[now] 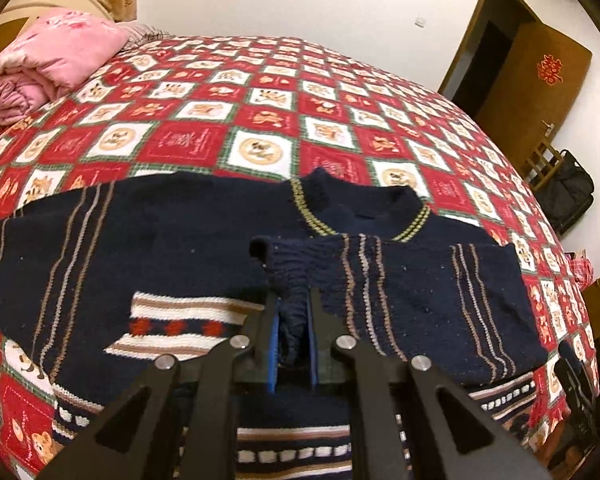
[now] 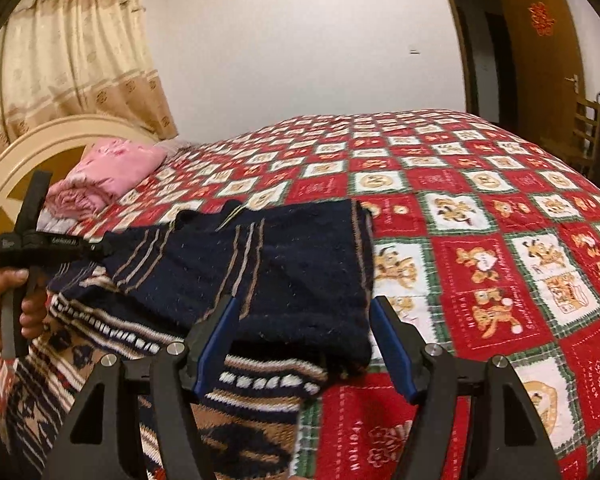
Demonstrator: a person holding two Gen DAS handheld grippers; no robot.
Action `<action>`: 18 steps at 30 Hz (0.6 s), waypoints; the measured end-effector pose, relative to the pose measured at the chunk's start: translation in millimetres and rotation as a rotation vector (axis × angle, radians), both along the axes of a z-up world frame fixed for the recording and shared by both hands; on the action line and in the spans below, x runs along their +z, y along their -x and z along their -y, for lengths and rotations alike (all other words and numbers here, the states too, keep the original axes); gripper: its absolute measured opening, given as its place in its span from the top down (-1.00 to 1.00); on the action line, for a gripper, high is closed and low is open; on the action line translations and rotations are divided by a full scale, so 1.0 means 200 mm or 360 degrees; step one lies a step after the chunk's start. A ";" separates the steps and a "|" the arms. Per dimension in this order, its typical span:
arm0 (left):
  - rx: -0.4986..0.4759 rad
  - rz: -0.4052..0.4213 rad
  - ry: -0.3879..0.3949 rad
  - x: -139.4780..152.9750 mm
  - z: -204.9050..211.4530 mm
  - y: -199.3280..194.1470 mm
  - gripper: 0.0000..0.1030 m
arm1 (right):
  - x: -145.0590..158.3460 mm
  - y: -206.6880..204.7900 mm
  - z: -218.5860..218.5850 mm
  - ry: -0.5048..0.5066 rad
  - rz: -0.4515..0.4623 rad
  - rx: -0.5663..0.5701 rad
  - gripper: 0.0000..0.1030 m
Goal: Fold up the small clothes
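Note:
A navy knit sweater (image 1: 172, 232) with tan stripes and a patterned hem lies flat on the bed, collar (image 1: 360, 208) away from me. Its right sleeve (image 1: 412, 292) is folded across the chest. My left gripper (image 1: 294, 300) is shut on that sleeve's ribbed cuff (image 1: 288, 264), just above the sweater body. In the right wrist view the sweater (image 2: 300, 276) lies in front and to the left. My right gripper (image 2: 304, 308) is open and empty, just over the folded sleeve's edge. The left gripper (image 2: 28, 248) and the hand holding it show at the left.
The bed has a red and white cartoon quilt (image 1: 260, 112). A folded pink blanket (image 1: 52, 60) lies near the headboard (image 2: 28, 148). A brown door (image 1: 540, 72), a wooden chair (image 1: 544, 164) and a black bag (image 1: 572, 192) stand beyond the bed's far right.

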State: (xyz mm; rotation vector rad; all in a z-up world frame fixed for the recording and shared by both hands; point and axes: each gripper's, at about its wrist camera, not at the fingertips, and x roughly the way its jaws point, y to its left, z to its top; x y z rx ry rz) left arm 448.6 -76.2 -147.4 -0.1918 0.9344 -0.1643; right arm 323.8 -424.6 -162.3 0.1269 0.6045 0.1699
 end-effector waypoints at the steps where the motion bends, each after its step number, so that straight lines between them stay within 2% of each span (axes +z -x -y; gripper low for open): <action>1: 0.0005 -0.0001 -0.0003 -0.01 -0.01 0.00 0.77 | -0.01 0.00 -0.02 0.0002 -0.0012 0.0024 -0.34; 7: 0.0028 -0.0035 -0.0016 -0.09 -0.04 -0.02 0.77 | -0.07 -0.03 -0.07 0.0019 -0.0125 0.0109 -0.42; 14: 0.0042 0.0009 -0.0044 -0.08 -0.08 -0.04 0.77 | -0.09 -0.03 -0.11 0.0059 -0.0138 0.0136 -0.42; 18: 0.0009 0.0001 -0.0126 -0.12 -0.04 -0.03 0.76 | -0.11 -0.04 -0.13 0.0095 -0.0181 0.0142 -0.42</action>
